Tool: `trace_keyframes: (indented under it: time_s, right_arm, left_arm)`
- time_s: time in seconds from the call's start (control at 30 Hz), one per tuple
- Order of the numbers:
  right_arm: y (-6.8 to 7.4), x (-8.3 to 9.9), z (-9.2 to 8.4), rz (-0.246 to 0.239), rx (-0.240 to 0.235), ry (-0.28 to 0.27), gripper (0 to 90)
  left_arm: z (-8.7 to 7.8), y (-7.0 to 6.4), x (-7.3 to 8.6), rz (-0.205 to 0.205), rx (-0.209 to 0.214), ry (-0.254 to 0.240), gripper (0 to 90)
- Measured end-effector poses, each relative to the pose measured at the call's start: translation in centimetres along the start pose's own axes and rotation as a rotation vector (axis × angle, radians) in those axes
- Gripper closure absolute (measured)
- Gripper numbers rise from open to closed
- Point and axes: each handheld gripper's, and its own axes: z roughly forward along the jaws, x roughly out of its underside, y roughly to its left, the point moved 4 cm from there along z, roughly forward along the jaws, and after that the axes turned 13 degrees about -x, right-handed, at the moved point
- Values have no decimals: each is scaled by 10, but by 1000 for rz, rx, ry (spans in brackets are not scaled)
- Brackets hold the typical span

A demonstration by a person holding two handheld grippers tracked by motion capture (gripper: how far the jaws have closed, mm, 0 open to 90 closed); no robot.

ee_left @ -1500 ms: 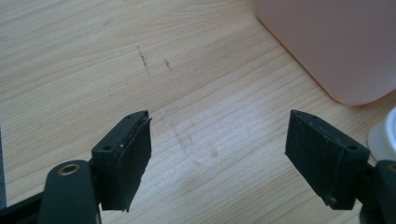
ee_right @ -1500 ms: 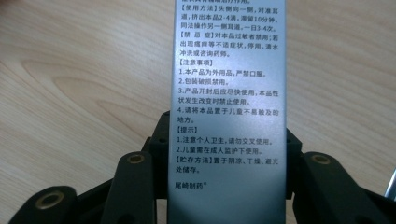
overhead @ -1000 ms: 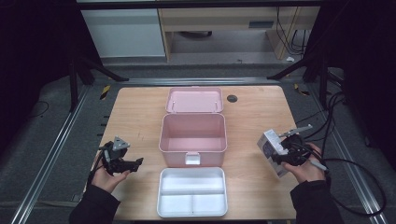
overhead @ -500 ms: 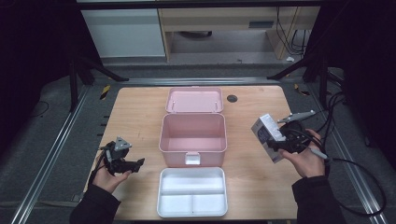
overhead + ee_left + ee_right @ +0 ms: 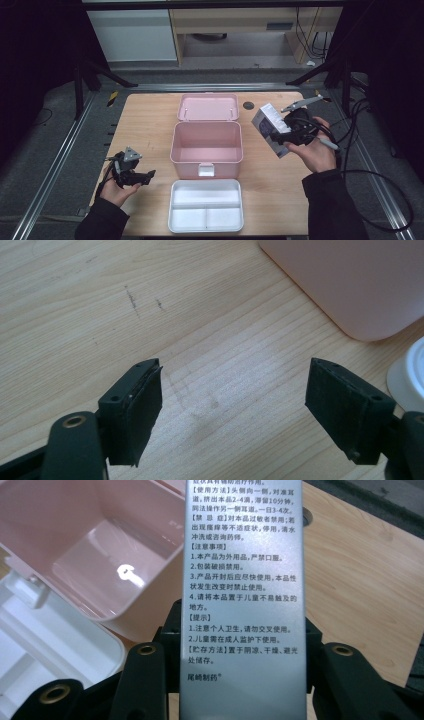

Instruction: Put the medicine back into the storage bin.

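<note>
Sleeves: dark, long, reaching the wrists on both forearms.
Left gripper (image 5: 145,176): black body, a grey three-cornered plate on top, a thin black cable behind.
Left gripper's pads (image 5: 145,415): flat, black, rectangular — a small screw hole on each arm, a brass ring lower left.
Right gripper (image 5: 240,655): black arms, brass-ringed holes — black cables trailing, a grey plate on top.
</note>
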Motion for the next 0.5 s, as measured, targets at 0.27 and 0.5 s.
trace_keyframes:
  time_s: [0.27,0.5]
  right_arm:
    - [17,-33,7,-52,-44,4,564]
    - [31,-59,25,-101,-79,26,565]
  left_arm:
    - [1,1,1,-2,4,4,225]
    - [1,0,1,1,7,3,225]
